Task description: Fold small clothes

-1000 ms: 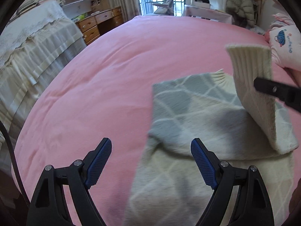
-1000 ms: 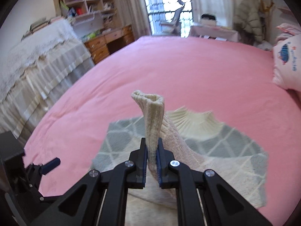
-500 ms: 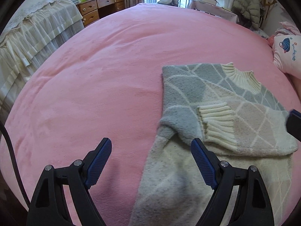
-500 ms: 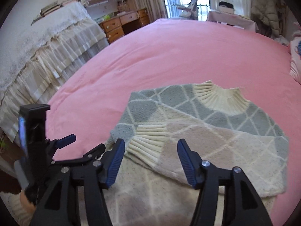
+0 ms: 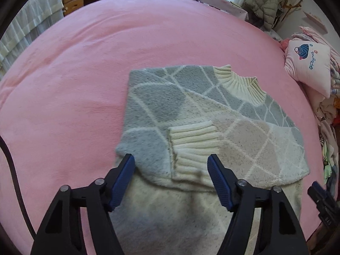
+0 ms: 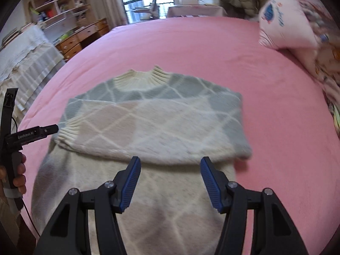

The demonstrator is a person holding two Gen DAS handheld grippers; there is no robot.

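A small knit sweater [image 5: 191, 114] with a grey, beige and cream diamond pattern lies flat on the pink bed [image 5: 85, 63]. It also shows in the right wrist view [image 6: 153, 123]. Both sleeves are folded across the chest; a cream ribbed cuff [image 5: 191, 144] lies on top. My left gripper [image 5: 171, 178] is open and empty just above the cuff and the sweater's left side. My right gripper [image 6: 170, 180] is open and empty over the sweater's lower body. The left gripper also shows in the right wrist view [image 6: 48, 130] beside the cuff [image 6: 68, 132].
A pink pillow [image 5: 308, 63] and a heap of clothes [image 5: 327, 127] lie at the bed's right edge. A wooden dresser [image 6: 80, 40] and shelves [image 6: 57, 8] stand beyond the far left. A lace-covered bed [image 6: 25, 63] stands at left.
My right gripper let go of the sleeve, which now lies folded across the chest, and drew back to the right. My left gripper moved forward over the cuff.
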